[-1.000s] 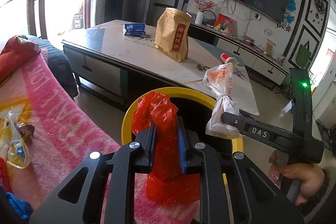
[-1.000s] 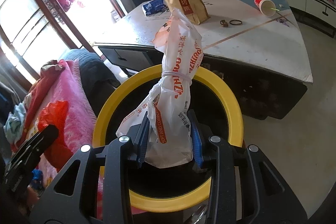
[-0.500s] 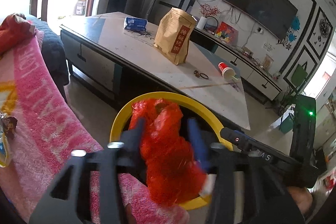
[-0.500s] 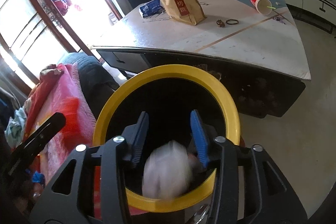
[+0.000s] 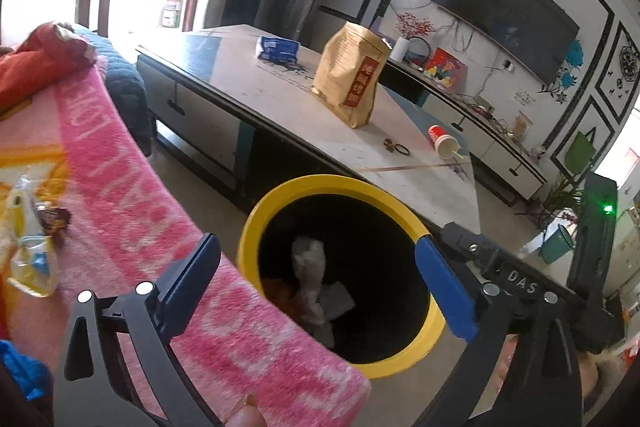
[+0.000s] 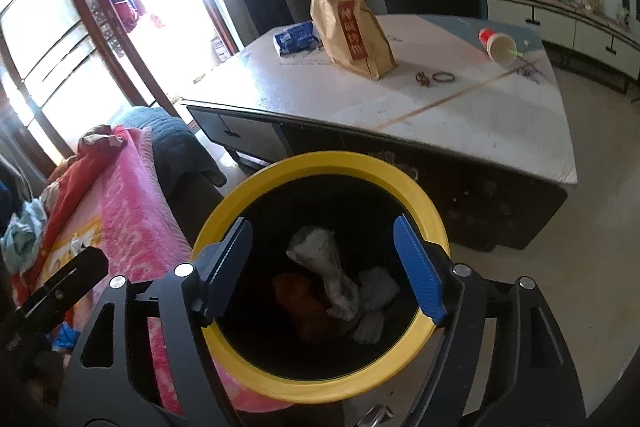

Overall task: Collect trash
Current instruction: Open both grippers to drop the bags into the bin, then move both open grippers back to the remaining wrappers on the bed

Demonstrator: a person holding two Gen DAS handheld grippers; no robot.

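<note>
Lying crumpled: white bag (image 6: 332, 267) | red bag (image 6: 300, 301) | yellow-rimmed bin (image 6: 320, 163)

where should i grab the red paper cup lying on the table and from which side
Grip the red paper cup across its body, midway along, coming down from above with the hand-held gripper fingers on either side of its long axis. It lies on its side on the table with the open mouth and green straw facing the near right edge, so the rim would likely crush and the straw would get in the way.
</note>
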